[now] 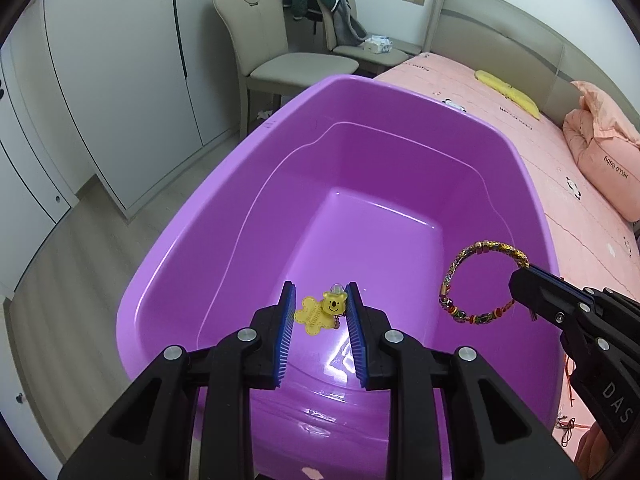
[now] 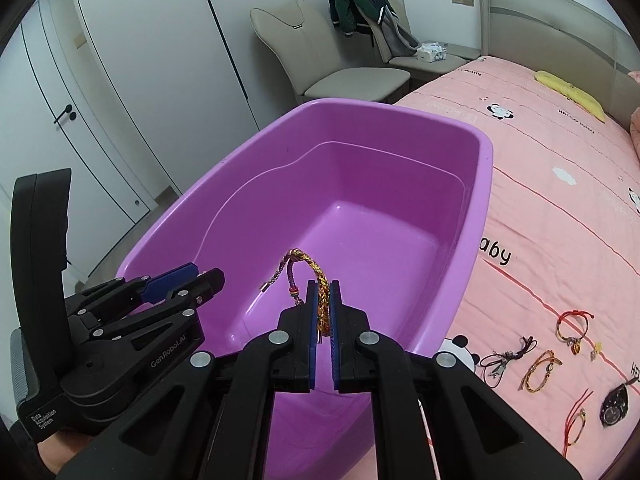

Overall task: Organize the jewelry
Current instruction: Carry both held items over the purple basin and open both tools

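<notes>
- right hand-held gripper pinches a braided bracelet above the purple tub, near its right wall.
- left hand-held gripper hangs spread over a yellow bear charm on the tub floor.
- lower first, then release, to land it apart from the charm.

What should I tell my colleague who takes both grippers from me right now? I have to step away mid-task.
Left gripper: open, above the purple tub, with the yellow bear charm seen between its fingers, apparently on the tub floor.
Right gripper: shut on the braided bracelet, held over the tub, not yet released.
Done: bear charm in the tub.
Left: drop the bracelet in, then collect what lies on the pink bedspread: red cord bracelet, brown bracelet, black cord piece, watch, thin red cord.
</notes>
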Motion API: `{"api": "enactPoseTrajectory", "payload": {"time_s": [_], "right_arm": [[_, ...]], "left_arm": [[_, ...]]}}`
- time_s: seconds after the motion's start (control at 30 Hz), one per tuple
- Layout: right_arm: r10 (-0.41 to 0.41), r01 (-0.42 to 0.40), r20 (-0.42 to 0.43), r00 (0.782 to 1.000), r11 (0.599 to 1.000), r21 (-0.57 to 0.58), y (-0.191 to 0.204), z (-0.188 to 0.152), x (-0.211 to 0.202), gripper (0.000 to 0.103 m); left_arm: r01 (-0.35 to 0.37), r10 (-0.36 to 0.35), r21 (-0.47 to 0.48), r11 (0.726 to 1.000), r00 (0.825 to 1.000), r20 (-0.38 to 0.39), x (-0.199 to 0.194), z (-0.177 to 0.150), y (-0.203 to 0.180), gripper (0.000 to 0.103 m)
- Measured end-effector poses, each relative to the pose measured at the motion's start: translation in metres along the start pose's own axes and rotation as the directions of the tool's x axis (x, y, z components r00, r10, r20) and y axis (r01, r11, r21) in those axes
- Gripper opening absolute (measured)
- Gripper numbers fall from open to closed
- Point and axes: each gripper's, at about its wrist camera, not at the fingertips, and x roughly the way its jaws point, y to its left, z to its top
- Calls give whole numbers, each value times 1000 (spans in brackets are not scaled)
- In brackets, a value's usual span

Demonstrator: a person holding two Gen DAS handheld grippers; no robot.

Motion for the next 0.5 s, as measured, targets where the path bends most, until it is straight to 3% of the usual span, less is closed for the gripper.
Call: {"api": "enactPoseTrajectory", "payload": {"time_s": [0.2,0.3,0.37,0.4,0.5], "right_arm": [[-23,23,-28,999,1000,4,-4,0,9,6],[-53,53,-31,998,999,-4,-5,0,11,16],[-71,71,-3,997,997,-14,-6,-1,7,35],[-70,70,4,998,997,-10,-7,-1,5,36],[-70,70,9,998,998,4,-11,-1,1,36]], "left_arm": [[-21,21,-1,1000,1000,-21,11,0,-1,26],[-48,48,-4,999,999,-12,9,-1,-1,44],[-66,67,-9,998,998,14,4,-1,0,60],[-72,72,-13,997,997,25,2,-2,2,67],[-85,86,-15,996,996,31,-2,-3,4,68]]}}
